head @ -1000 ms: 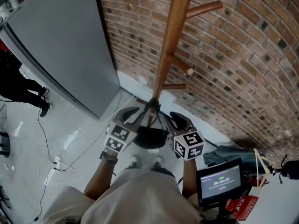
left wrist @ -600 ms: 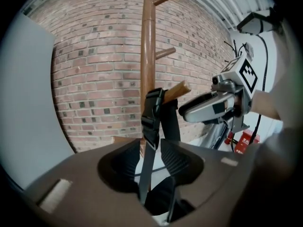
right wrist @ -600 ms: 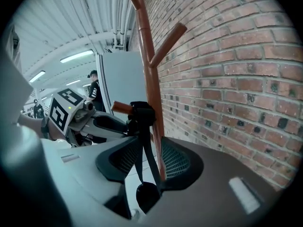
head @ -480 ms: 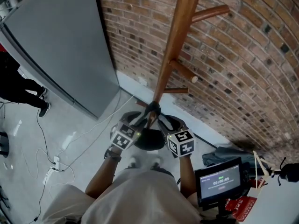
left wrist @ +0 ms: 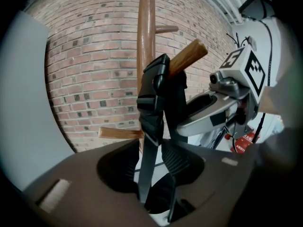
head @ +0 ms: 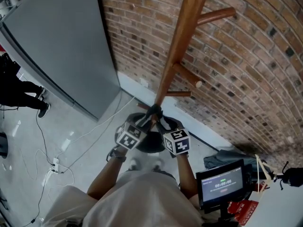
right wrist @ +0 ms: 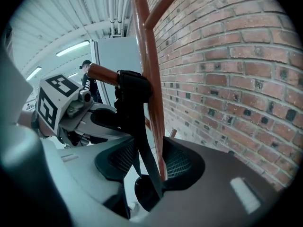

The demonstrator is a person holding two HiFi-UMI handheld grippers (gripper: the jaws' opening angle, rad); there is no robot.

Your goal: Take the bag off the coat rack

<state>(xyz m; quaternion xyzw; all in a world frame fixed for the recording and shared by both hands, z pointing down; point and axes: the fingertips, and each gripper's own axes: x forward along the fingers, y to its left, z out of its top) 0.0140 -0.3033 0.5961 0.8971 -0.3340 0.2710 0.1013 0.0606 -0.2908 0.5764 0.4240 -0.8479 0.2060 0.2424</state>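
A black bag [head: 150,144] hangs by its black straps [head: 154,111] from a low peg [left wrist: 187,58] of the wooden coat rack [head: 177,46]. Both grippers reach in at the strap loop just under that peg. My left gripper [head: 144,123] has its jaws opening, and a strap [left wrist: 150,108] runs down between them without the pads [left wrist: 182,162] pressing on it. My right gripper [head: 162,125] is opening too; the strap [right wrist: 135,108] and the rack's pole [right wrist: 150,74] pass between its jaws [right wrist: 150,167], untouched. Each gripper shows in the other's view, facing it.
A brick wall [head: 246,70] stands right behind the rack, with a grey cabinet [head: 61,46] to the left. Further pegs [head: 189,78] stick out higher up. Cables [head: 57,164] lie on the floor. A small monitor [head: 221,183] and some cloth [head: 222,157] sit at the lower right. Someone's legs [head: 23,91] are at far left.
Both grippers have risen and drawn together around the strap loop below the peg. Their jaws have spread wider.
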